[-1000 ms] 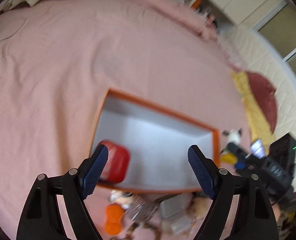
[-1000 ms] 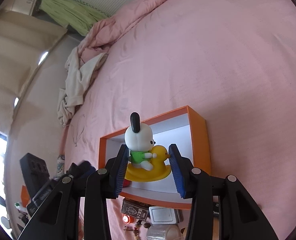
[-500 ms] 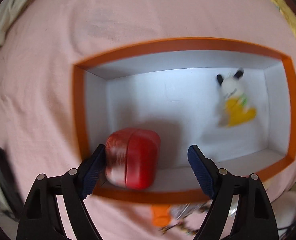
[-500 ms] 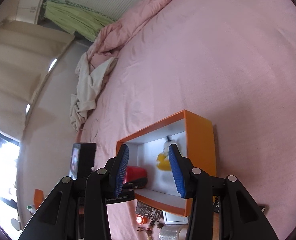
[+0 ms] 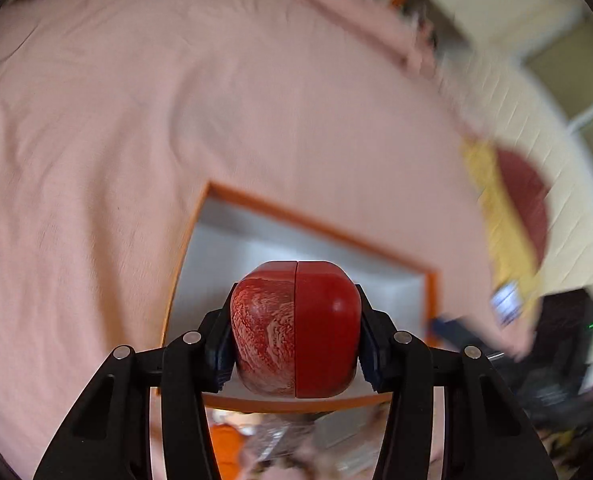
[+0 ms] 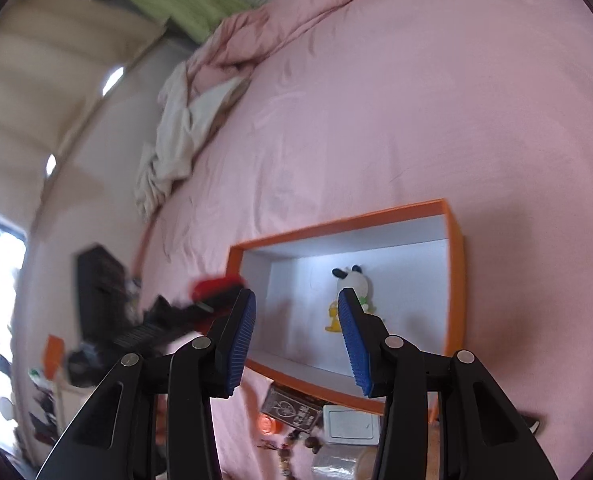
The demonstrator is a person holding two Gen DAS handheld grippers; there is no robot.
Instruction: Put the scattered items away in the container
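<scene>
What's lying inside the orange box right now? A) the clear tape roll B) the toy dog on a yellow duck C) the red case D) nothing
B: in the right wrist view the toy dog on a yellow duck lies on the white floor of the orange box; the red case sits between the left hand-held gripper's closing jaws.

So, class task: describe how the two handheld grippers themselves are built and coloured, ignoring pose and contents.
Both look alike. The left gripper has two black angular plastic fingers with cut-out slots and round silver pivot pins. The right gripper shows the same black frame, and its fingers end in blue ribbed pads. No cables, labels or sleeves are visible in either wrist view.
</scene>
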